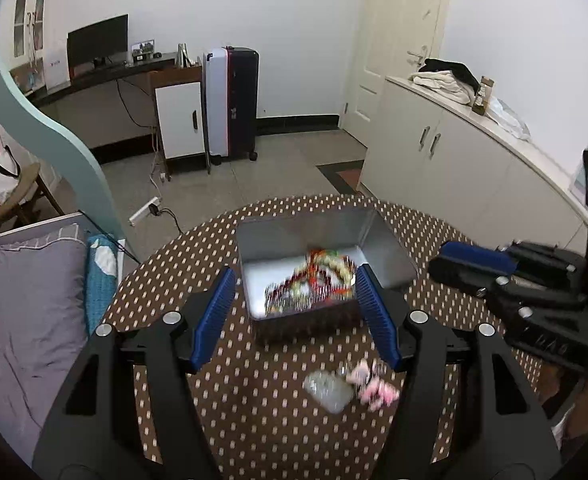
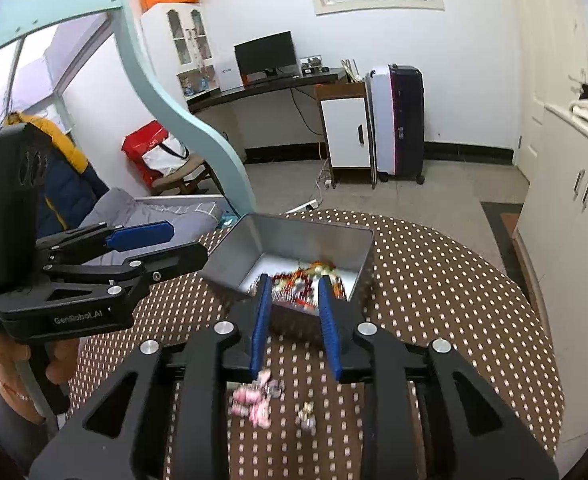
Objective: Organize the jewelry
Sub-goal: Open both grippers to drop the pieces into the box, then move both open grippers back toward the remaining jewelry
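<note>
A grey metal box (image 1: 278,236) stands on the brown dotted round table (image 1: 254,420); it also shows in the right wrist view (image 2: 325,232). A heap of coloured bead jewelry (image 1: 313,284) lies inside it, seen too in the right view (image 2: 297,284). On the cloth in front lie a pink bead piece (image 1: 373,388) (image 2: 254,400), a clear small bag (image 1: 327,390) and a small metallic piece (image 2: 305,416). My left gripper (image 1: 294,292) is open and empty above the box's near edge. My right gripper (image 2: 294,292) is open and empty, hovering over the pink piece.
The left gripper (image 2: 150,236) is seen from the side left of the box, the right gripper (image 1: 473,264) at the table's right. A bed (image 1: 26,320) lies left of the table, white cabinets (image 1: 453,168) to the right, the floor beyond.
</note>
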A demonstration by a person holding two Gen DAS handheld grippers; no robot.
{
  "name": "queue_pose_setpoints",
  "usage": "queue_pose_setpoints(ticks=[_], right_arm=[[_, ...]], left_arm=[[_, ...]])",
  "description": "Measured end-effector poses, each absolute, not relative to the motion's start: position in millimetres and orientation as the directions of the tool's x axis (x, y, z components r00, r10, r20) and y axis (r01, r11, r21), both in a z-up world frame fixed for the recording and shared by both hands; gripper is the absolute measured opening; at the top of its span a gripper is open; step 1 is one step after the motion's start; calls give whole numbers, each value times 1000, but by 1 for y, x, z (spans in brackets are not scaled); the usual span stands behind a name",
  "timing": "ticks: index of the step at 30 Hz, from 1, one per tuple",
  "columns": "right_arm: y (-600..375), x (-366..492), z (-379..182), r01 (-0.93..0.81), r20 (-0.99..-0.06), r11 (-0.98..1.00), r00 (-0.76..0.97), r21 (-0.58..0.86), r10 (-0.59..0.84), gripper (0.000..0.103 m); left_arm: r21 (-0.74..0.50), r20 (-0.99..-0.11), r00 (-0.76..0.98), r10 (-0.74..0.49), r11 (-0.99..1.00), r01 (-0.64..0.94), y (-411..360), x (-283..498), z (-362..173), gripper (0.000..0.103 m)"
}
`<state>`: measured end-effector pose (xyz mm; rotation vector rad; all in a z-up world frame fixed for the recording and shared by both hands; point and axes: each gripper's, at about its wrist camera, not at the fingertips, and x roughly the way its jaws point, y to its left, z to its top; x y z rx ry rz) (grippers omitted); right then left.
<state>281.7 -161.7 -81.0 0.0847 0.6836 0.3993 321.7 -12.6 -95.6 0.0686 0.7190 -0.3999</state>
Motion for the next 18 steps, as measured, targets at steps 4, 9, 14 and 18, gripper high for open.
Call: queue_pose_setpoints(ticks=[4,9,14,18], right_arm=[[-154,255,-92,-351,-620,921,688,170,376,30],[-135,237,-122,-372,-688,922,641,109,340,32],[-116,233,-148,-392,-741,919,605,41,292,35],[-103,235,-161,-408,-760,913,601,-23,250,39]], left_arm=[[-45,-673,672,-309,924,380,-8,294,-115,62],[-74,-710,640,-292,936,345,3,275,-143,62],[-115,-736,609,-296,941,318,13,264,-163,62],[-129,-742,601,-297,943,307,17,258,-169,62]])
